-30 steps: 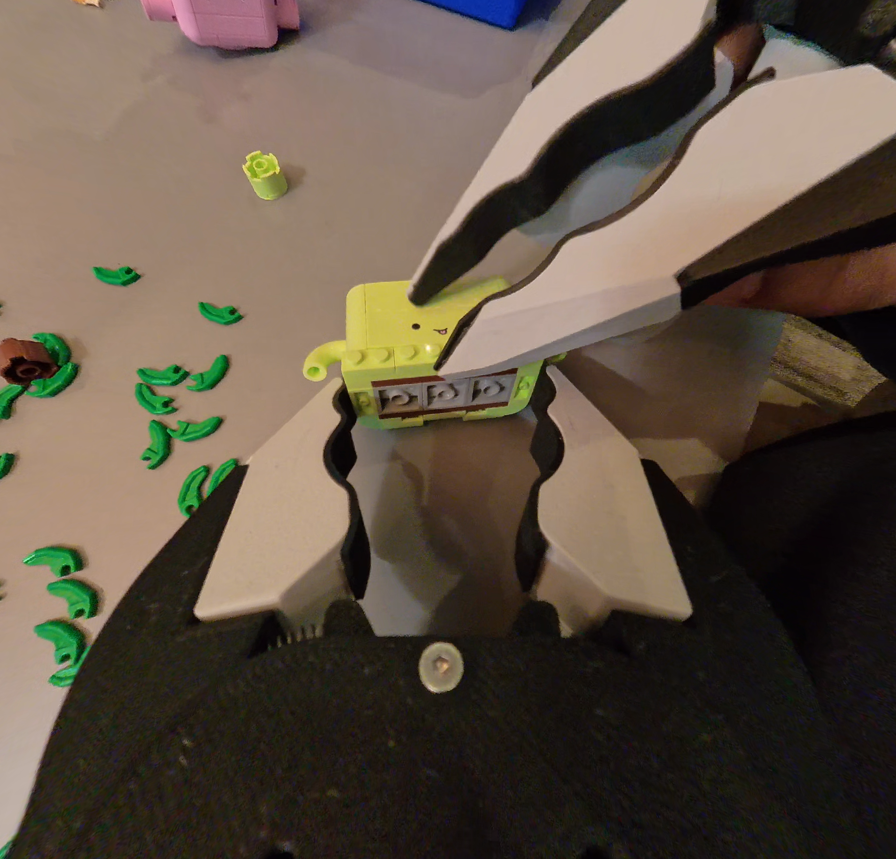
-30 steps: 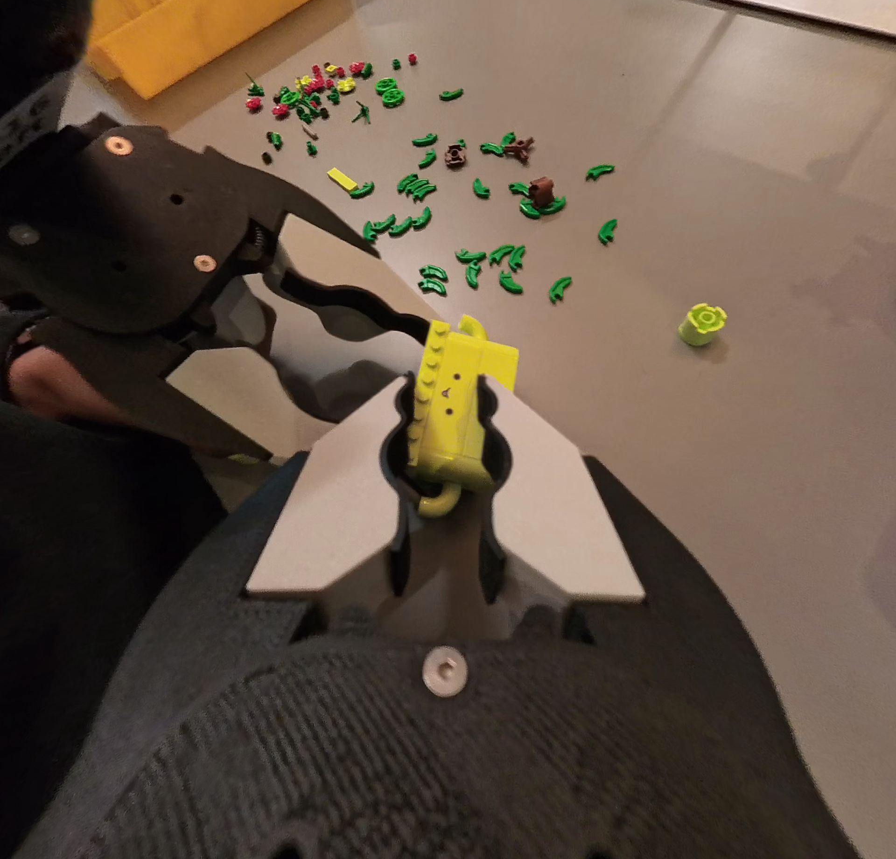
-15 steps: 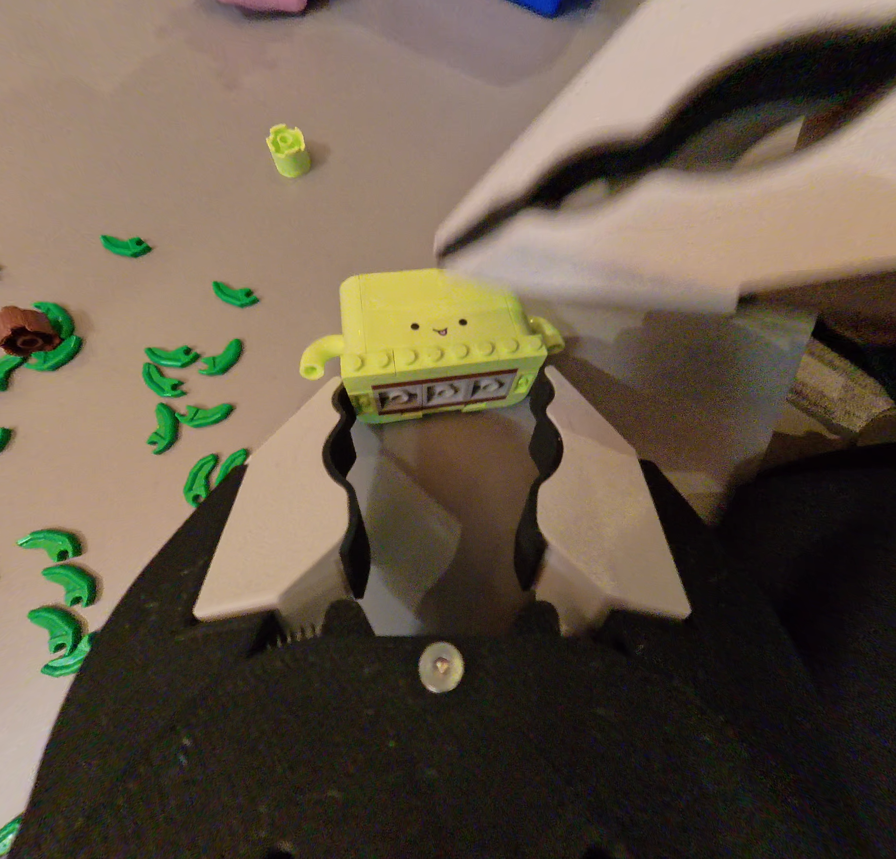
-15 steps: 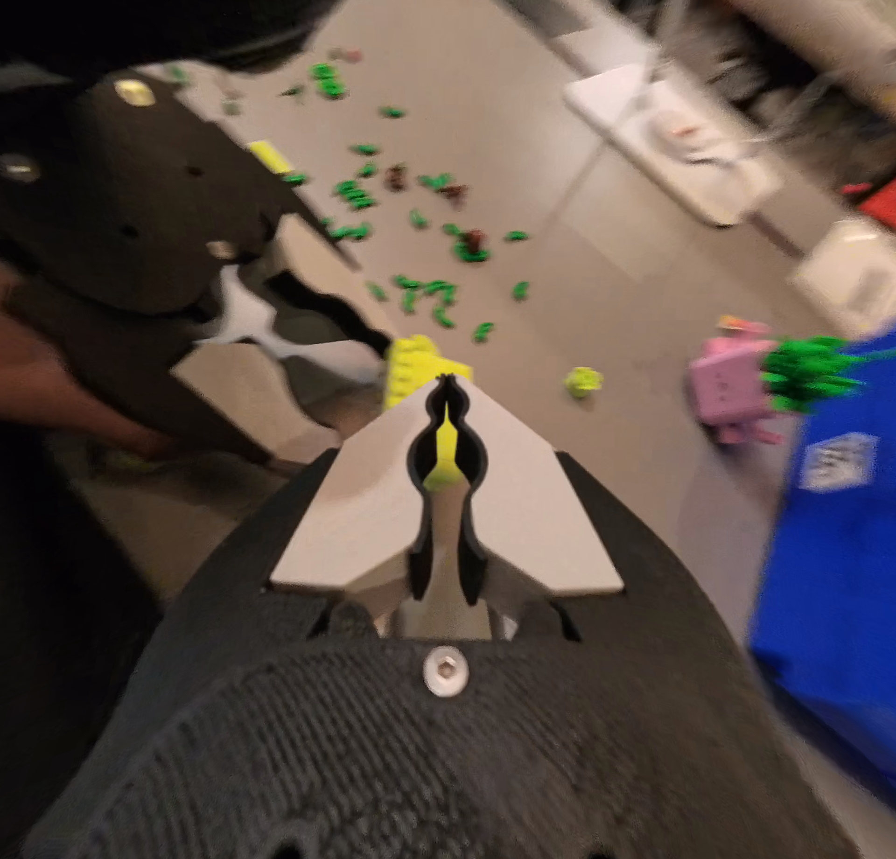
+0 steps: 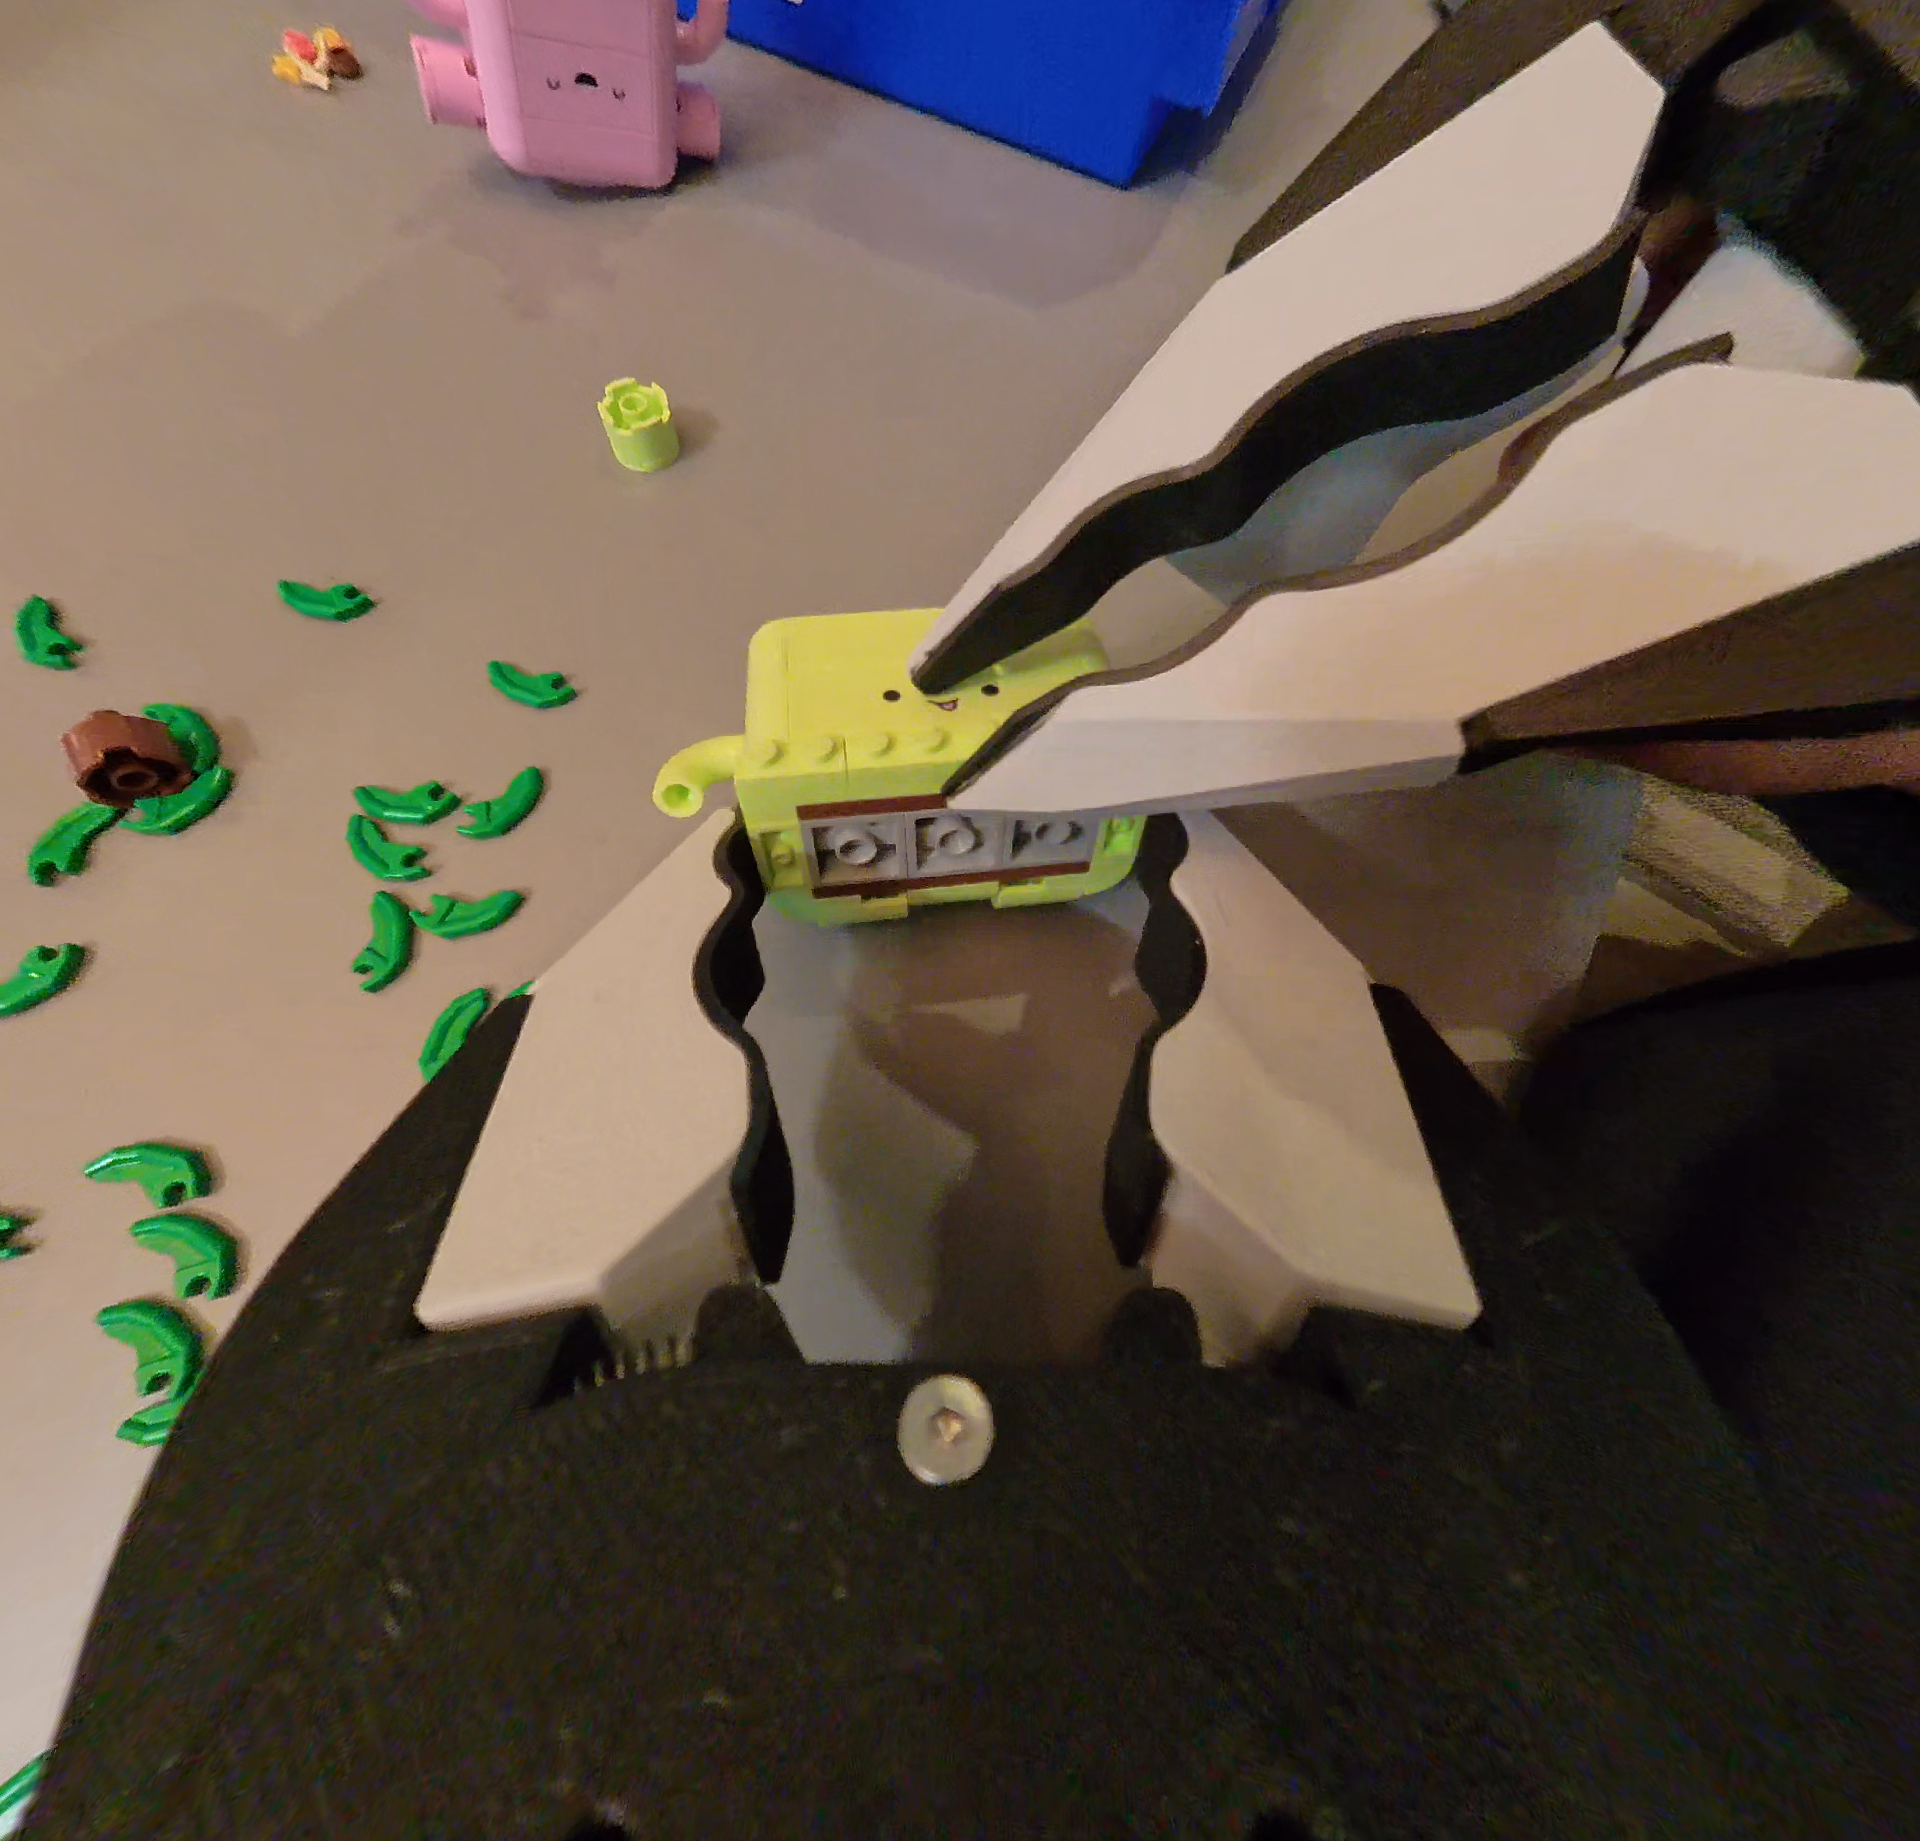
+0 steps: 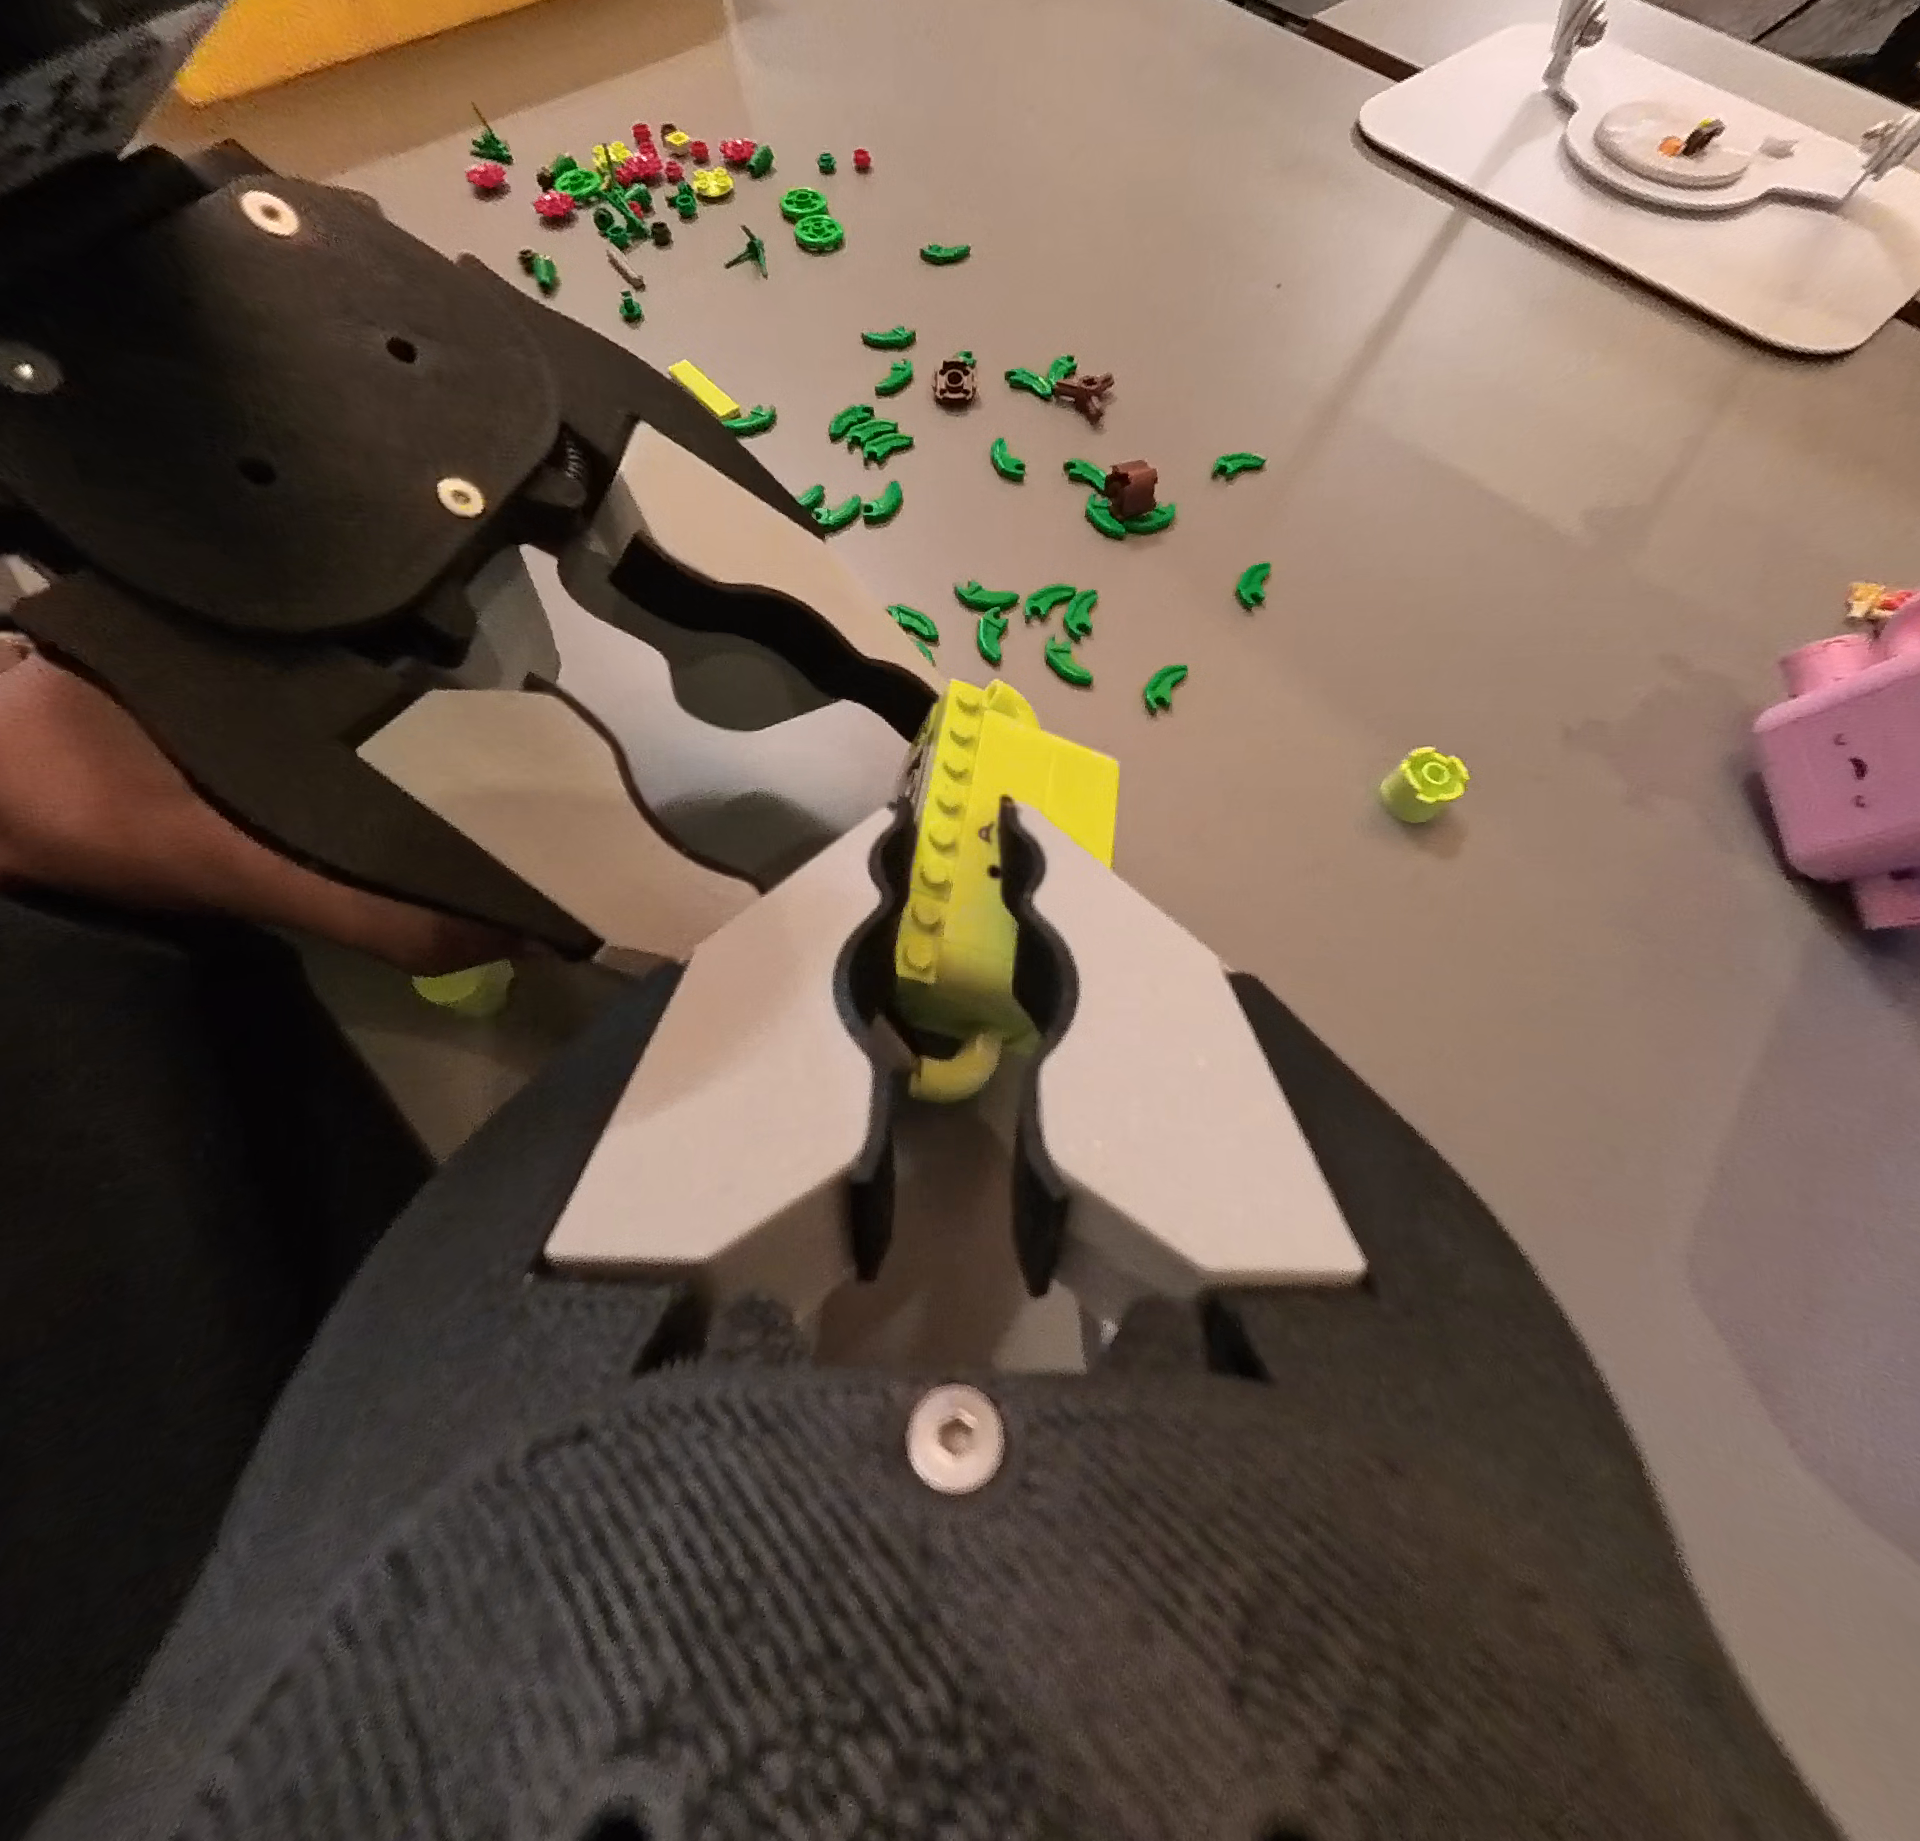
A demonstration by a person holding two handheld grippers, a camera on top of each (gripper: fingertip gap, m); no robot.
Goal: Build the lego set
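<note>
my left gripper (image 5: 945, 856) has its fingers spread wide around the lime green block figure (image 5: 894, 752), tips pinching its two ends at the bottom edge, studded underside facing my camera. my right gripper (image 6: 961, 877) is clamped on the same figure from the side, fingers pressed onto its front and back faces, one tip right over the little printed face. so the figure sits off the grey table (image 6: 1455, 1064), held between both tools. its curly arm (image 5: 694, 768) sticks out left, free. risk as i judge it: the left hold is only at the fingertips, so any twist from the right could pop the figure out or crack plates off the underside. squeezing harder on the right could split the body seams. if dropped it lands among the loose green leaf pieces (image 5: 436, 835). lime round brick (image 5: 638, 425) and the pink figure (image 5: 566, 66) sit well apart, untouched.
</note>
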